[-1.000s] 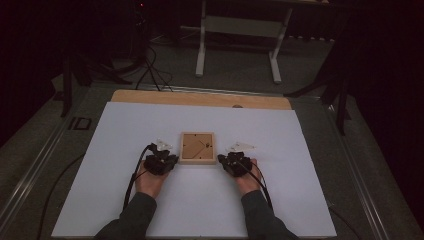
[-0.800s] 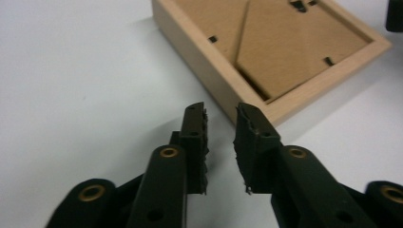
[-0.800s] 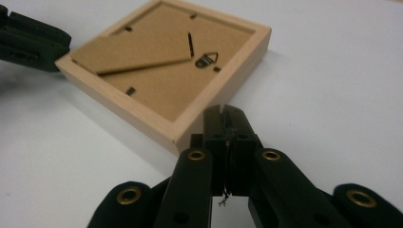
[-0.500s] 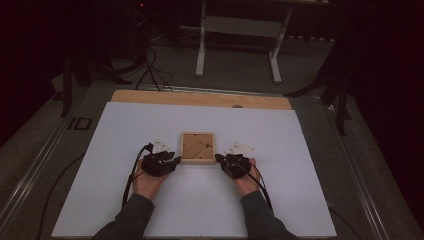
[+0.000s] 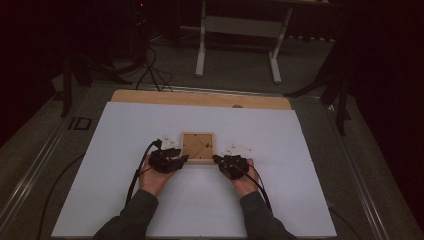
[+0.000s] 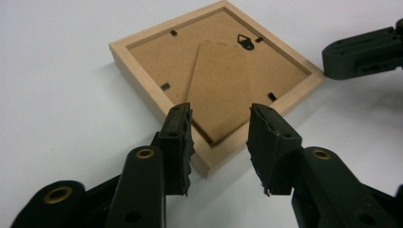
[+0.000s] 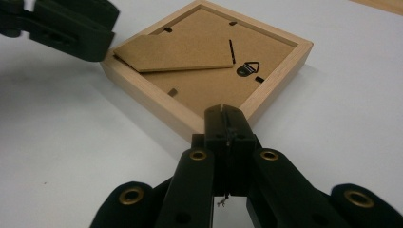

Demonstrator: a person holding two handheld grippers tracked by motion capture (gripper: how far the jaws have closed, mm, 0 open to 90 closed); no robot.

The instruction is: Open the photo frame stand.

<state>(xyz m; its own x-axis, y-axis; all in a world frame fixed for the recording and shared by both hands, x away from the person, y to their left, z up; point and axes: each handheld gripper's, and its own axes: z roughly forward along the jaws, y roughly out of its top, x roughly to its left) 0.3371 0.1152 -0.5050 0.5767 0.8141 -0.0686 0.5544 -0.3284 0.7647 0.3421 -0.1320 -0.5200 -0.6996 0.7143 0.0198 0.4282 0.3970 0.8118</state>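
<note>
A wooden picture frame [image 5: 197, 147] is laid face down at the middle of the white table sheet [image 5: 125, 130], its easel stand [image 6: 221, 85] raised. Its near corner is straddled by the left gripper [image 6: 221, 137], whose jaws have just been opening, untouched. The right gripper [image 7: 226, 118] is pressed together, empty, at the opposite corner.

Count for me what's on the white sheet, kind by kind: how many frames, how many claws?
Wooden picture frame, lying face down: 1
Black claws: 2, the left claw open, the right claw shut
Total: 3
</note>
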